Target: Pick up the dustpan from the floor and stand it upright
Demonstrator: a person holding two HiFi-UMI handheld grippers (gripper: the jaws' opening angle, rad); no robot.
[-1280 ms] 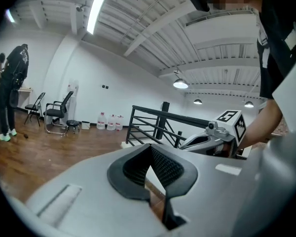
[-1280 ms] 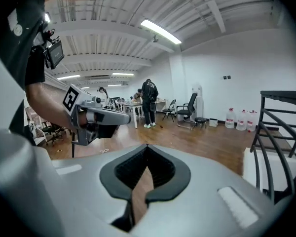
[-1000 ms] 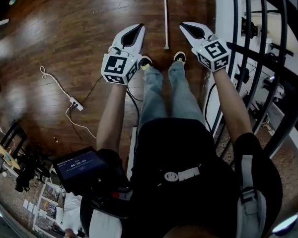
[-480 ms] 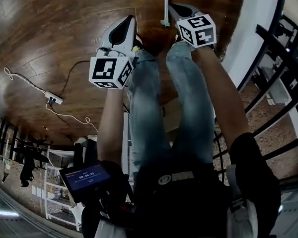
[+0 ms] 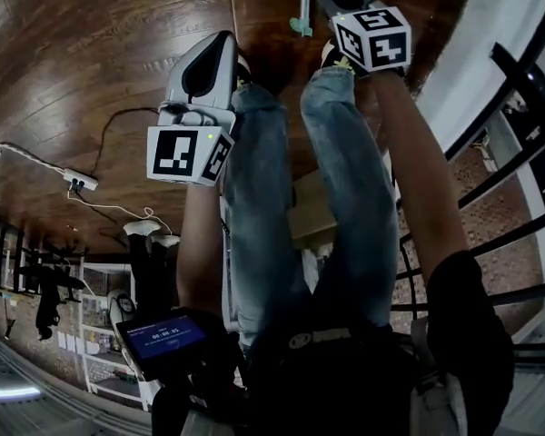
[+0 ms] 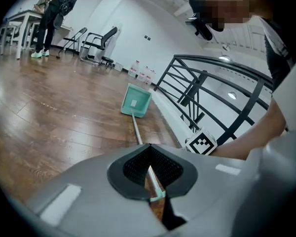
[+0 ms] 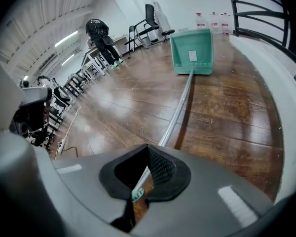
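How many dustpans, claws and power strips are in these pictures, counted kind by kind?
dustpan: 1, teal, lying on the wooden floor
claws: 2, the left claw and the right claw, both shut
power strip: 1, white, on the floor with its cable
Total: 4

The left gripper (image 6: pixel 149 146) fills the lower part of the view, its jaws meeting at the tips. Through the dark opening behind them shows the capped end of a thin handle (image 6: pixel 136 130). The handle runs away across the wooden floor (image 6: pixel 49 117) to a green dustpan (image 6: pixel 136 100) lying near the foot of a black railing (image 6: pixel 207 83). At right a marker cube (image 6: pixel 201 143) sits at the end of a bare forearm (image 6: pixel 246 142), and far off at left are chairs (image 6: pixel 96 43) and a person (image 6: pixel 56 9) standing by a table.
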